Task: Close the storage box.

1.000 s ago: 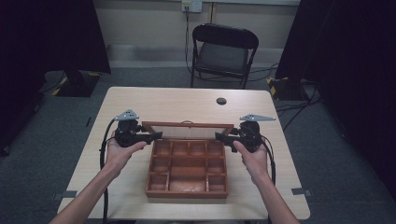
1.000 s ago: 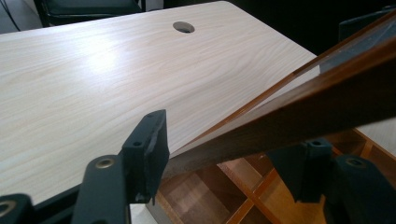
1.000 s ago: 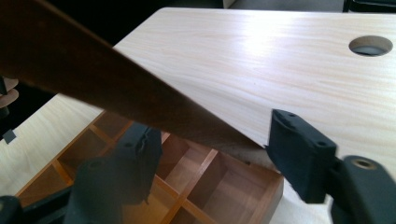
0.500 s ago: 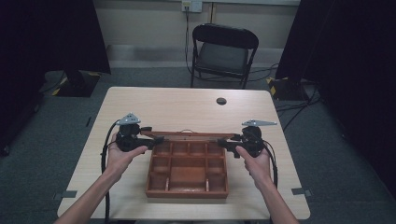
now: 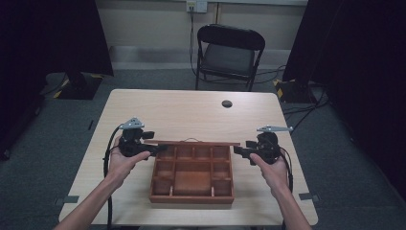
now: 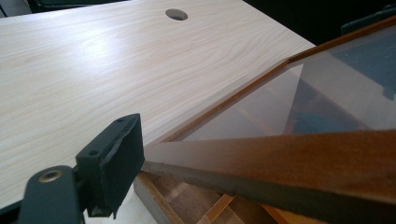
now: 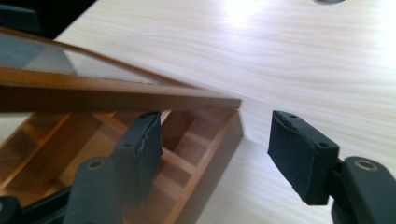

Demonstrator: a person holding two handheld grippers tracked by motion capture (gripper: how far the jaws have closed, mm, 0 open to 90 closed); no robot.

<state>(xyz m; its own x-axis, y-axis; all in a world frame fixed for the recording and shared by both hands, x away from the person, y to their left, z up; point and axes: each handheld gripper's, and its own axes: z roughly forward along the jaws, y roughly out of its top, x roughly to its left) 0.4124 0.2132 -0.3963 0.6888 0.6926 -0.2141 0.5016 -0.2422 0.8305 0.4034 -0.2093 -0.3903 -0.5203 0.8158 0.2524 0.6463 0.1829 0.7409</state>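
Note:
A brown wooden box (image 5: 191,196) with several compartments sits on the table in front of the person. Its glass-paned lid (image 5: 191,143) stands raised and is seen edge-on in the high view. My left gripper (image 5: 151,147) is shut on the lid's left frame (image 6: 289,158). One black finger (image 6: 114,163) presses against the wood, and the other is hidden behind it. My right gripper (image 5: 241,151) is open beside the box's far right corner (image 7: 236,128). Its gap (image 7: 219,154) holds nothing. The lid's corner (image 7: 229,102) hangs just above its left finger (image 7: 140,149).
The pale wooden table (image 5: 191,115) has a round cable hole (image 5: 227,103) at its far middle. A black folding chair (image 5: 230,52) stands beyond the table. Cables trail from both grippers towards the person.
The lid's upper edge has come down and towards the person. The right gripper has let go of the lid and now stands open, a little to the right.

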